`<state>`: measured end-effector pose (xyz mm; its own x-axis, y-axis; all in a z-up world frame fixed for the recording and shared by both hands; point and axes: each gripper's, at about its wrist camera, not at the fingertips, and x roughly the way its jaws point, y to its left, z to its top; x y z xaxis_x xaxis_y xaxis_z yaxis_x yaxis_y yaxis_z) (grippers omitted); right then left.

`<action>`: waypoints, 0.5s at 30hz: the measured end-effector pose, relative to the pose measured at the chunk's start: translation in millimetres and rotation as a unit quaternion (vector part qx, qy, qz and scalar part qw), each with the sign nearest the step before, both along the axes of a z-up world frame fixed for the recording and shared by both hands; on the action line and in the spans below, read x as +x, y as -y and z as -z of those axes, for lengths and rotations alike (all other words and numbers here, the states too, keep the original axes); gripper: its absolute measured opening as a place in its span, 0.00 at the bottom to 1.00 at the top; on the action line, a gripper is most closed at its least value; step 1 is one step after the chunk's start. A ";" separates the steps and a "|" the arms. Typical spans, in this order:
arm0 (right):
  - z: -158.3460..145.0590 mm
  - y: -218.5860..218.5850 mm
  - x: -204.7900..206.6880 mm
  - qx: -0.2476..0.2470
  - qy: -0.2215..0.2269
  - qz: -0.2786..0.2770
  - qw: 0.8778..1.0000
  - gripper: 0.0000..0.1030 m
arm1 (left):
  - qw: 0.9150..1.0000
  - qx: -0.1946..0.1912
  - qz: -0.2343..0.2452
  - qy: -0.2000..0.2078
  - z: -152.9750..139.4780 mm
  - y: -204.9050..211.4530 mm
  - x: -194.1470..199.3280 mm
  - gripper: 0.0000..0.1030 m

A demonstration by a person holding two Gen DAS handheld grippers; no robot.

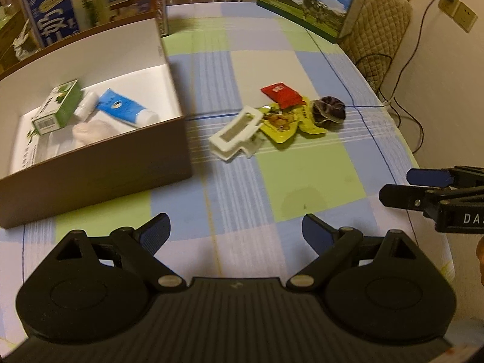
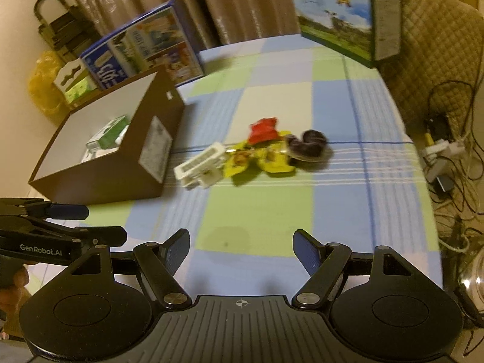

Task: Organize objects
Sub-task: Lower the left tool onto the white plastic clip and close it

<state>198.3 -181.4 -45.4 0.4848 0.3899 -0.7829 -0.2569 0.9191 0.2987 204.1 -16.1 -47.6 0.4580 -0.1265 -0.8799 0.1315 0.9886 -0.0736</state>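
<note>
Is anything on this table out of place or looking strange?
Yes. Four small things lie loose in a heap on the tablecloth, outside the brown box: a white clip, a yellow snack packet, a red packet on it, and a dark scrunchie.

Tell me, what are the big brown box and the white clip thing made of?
The brown box looks like matte cardboard: thin flat walls, white inside. The white clip looks like smooth hard plastic, with crisp moulded edges and a slight shine, though blur leaves that uncertain.
</note>
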 end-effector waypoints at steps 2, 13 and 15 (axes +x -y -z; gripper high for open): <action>0.8 8.0 0.7 0.000 -0.001 0.006 1.000 0.71 | 1.000 0.001 0.005 -0.001 0.8 7.3 3.6 0.89; 9.2 43.4 10.9 -0.003 -0.013 0.033 0.999 0.70 | 0.999 0.011 0.043 0.008 8.5 39.7 25.9 0.89; 11.8 50.7 15.2 -0.003 -0.016 0.040 0.999 0.70 | 0.998 0.016 0.056 0.020 10.8 44.1 32.8 0.89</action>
